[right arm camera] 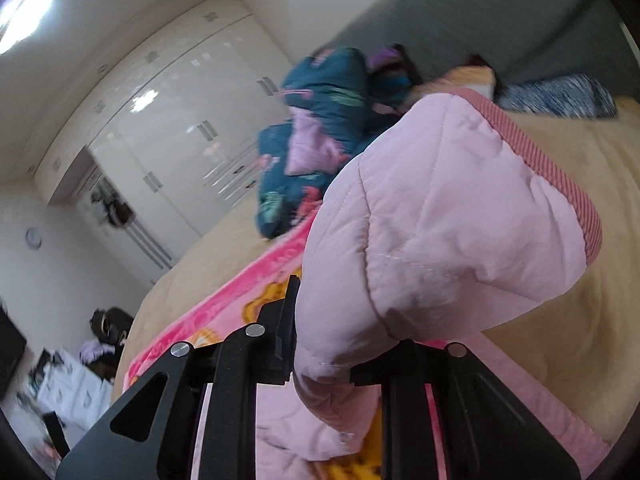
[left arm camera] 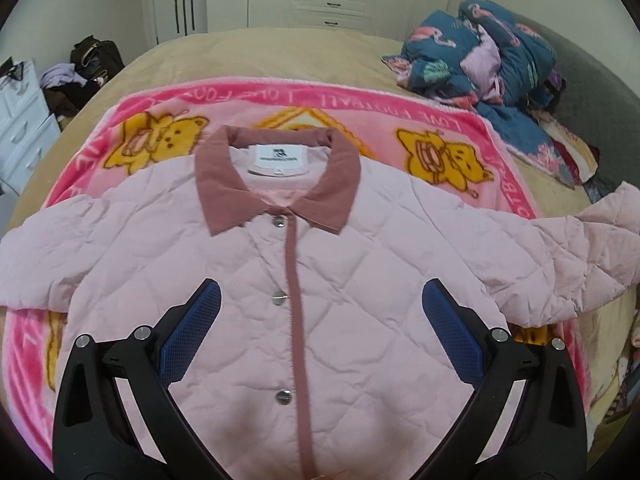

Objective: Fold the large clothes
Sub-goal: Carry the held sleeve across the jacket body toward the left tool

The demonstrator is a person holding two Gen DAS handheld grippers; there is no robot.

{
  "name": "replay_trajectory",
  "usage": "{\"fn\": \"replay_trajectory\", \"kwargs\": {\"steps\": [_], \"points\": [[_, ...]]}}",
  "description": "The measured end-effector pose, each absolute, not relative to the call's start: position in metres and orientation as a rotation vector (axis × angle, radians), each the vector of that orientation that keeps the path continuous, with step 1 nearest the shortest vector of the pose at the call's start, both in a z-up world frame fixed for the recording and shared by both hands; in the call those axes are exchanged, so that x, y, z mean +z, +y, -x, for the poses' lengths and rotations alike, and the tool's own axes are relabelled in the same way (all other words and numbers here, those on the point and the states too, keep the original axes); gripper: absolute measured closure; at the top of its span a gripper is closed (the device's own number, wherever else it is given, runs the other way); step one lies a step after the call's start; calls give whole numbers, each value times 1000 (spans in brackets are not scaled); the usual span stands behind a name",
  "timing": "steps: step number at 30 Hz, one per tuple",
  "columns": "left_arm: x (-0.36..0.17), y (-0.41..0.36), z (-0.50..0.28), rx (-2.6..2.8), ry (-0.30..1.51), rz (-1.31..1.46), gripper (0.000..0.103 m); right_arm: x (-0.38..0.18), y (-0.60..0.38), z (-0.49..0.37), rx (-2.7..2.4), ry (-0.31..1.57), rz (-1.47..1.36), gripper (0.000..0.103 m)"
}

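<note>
Pale pink quilted padded jacket (left arm camera: 320,280), dusty-rose corduroy collar: flat, snapped, on pink cartoon fleece blanket (left arm camera: 420,108) mid-bed. Likely light, soft, puffy, slippery; grip cuffs or hem. Left gripper (left arm camera: 320,320) gaping, empty. Right gripper (right arm camera: 340,344) clamped on ribbed sleeve cuff (right arm camera: 460,220).

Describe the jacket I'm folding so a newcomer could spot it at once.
On the bed, a pink bear blanket lies spread. The jacket lies on it, front up and buttoned. It alone is pale pink and quilted, with a darker pink collar.
</note>
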State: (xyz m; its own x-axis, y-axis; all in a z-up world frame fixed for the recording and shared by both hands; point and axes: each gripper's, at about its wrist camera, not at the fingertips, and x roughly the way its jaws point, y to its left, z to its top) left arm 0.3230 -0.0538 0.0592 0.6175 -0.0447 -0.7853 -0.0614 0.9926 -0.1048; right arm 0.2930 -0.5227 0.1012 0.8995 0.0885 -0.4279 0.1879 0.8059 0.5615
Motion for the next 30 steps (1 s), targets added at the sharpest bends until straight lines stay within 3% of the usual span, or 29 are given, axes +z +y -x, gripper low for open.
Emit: {"fn": "replay_trajectory", "kwargs": {"steps": [11,30], "points": [[78,-6,-304,63,849,156,8,158,-432,-314,40,442,-478,85],[89,72,-285,87,811,264,8,191,-321,-326,209,425,-294,85]]}}
